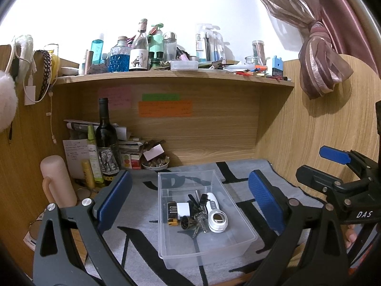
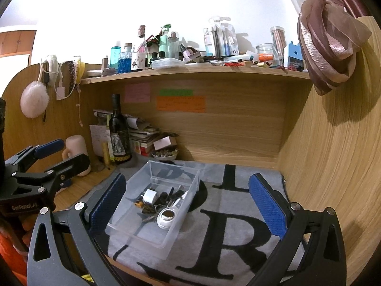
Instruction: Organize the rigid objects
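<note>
A clear plastic box (image 1: 238, 245) (image 2: 190, 188) sits on a grey mat with black letters. Inside lie a white oval device (image 1: 217, 215) (image 2: 166, 218), a bunch of keys (image 1: 198, 217) (image 2: 152, 211), a white charger plug (image 1: 182, 209) (image 2: 149, 196) and a black and yellow item (image 1: 172, 214). My left gripper (image 1: 190, 197) is open and empty, its pads either side of the box, held above it. My right gripper (image 2: 188, 202) is open and empty, over the mat to the right of the box. Each gripper shows in the other's view (image 1: 338, 166) (image 2: 47, 162).
A dark wine bottle (image 1: 106, 143) (image 2: 119, 133), a pink mug (image 1: 57, 181) (image 2: 76, 152), a yellow tube, stacked papers and a bowl of stones (image 1: 156, 164) stand at the back left. A shelf (image 1: 171, 76) above holds many bottles. Wooden walls close the desk on both sides.
</note>
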Demonstrator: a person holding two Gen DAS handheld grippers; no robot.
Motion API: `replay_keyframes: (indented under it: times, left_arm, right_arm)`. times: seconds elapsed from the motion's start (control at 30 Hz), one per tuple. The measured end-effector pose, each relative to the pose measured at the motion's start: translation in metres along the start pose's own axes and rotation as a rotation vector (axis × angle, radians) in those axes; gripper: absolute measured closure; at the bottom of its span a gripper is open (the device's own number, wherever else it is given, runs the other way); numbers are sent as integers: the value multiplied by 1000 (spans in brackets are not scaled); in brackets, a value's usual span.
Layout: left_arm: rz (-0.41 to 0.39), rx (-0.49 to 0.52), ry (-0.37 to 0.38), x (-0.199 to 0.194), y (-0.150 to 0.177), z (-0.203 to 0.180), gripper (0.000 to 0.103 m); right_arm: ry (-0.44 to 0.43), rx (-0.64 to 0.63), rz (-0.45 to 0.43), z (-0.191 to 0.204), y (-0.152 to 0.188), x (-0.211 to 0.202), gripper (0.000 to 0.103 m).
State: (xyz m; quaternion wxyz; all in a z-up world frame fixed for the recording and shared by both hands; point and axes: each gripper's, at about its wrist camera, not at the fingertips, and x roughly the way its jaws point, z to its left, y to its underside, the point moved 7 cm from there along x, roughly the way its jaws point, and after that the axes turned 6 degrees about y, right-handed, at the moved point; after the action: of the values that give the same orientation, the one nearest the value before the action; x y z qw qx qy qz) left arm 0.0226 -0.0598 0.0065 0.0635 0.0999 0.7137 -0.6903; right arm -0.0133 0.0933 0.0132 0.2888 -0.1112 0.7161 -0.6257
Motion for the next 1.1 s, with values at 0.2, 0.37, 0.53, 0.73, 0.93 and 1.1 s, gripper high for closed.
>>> replay_keyframes:
  times: [0.2,0.37,0.53,0.73,0.93,1.1]
  left_arm:
    - [0,10,3,1,1,-2,2]
    - [1,8,5,3,1,-2,2]
    - [0,7,5,3,1,-2,2]
    - [2,4,5,4,1,-1,1]
    - [11,1,9,8,1,1,1]
    - [19,8,11,12,2,-1,1]
  right_arm:
    - [5,-5,-3,-1,0,0,0]
    - [5,-8,-3,-2,-1,1,0]
    - [4,-10,-4,-3,-1,1,0]
    - [4,-19,-6,-1,-2,2,0]
    - [8,-26,-15,-3,-4,4,0]
    - [8,-16,-5,-7,-3,6,0]
